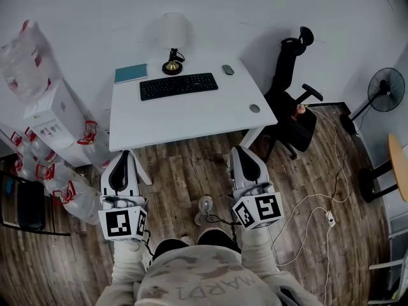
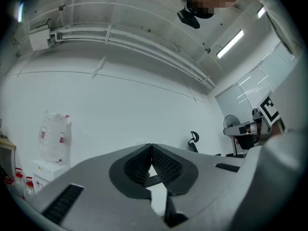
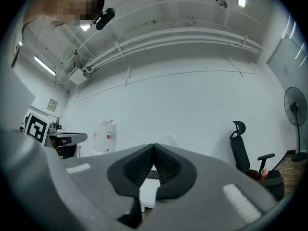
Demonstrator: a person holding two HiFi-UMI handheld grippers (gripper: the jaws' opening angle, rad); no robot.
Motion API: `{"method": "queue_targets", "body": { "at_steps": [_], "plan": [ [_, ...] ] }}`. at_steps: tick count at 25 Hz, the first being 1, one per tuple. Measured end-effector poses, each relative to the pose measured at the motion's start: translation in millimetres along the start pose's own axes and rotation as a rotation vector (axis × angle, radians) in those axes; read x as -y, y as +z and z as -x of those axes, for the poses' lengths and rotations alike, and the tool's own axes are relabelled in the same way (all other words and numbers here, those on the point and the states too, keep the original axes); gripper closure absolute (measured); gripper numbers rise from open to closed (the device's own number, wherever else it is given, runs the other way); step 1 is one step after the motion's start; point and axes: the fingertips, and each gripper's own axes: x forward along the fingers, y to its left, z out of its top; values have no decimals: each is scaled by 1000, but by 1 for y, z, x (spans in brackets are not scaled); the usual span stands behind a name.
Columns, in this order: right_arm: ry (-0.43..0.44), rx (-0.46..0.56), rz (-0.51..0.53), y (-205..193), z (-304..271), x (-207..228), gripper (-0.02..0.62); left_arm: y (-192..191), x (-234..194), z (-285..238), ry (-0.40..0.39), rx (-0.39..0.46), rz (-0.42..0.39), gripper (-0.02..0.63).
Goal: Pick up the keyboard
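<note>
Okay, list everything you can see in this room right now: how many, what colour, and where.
desk: one, white, centre, against the wall
keyboard: one, black, on the desk's far half
notebook: one, teal, desk's far left corner
lamp: one, white shade, dark base, behind the keyboard
mouse: one, grey, right of the keyboard
office chair: one, black, right of the desk
fan: one, black, far right
water bottles: several, clear with red trim, left of the desk
left gripper: one, white and black, before the desk's left front, fingers shut, empty
right gripper: one, white and black, before the desk's right front, fingers shut, empty
</note>
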Motion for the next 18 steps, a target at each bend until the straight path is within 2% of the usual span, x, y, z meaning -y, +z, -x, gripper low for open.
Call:
{"method": "queue_targets", "body": {
  "at_steps": [6,18],
  "plan": [
    [18,2,-1,-7,-31,9,585,-6,-7,-27,14,5,-1,600],
    [57,7,2,-13,-118,53,586,-13,-19,-113,43,18,-10,600]
  ]
}}
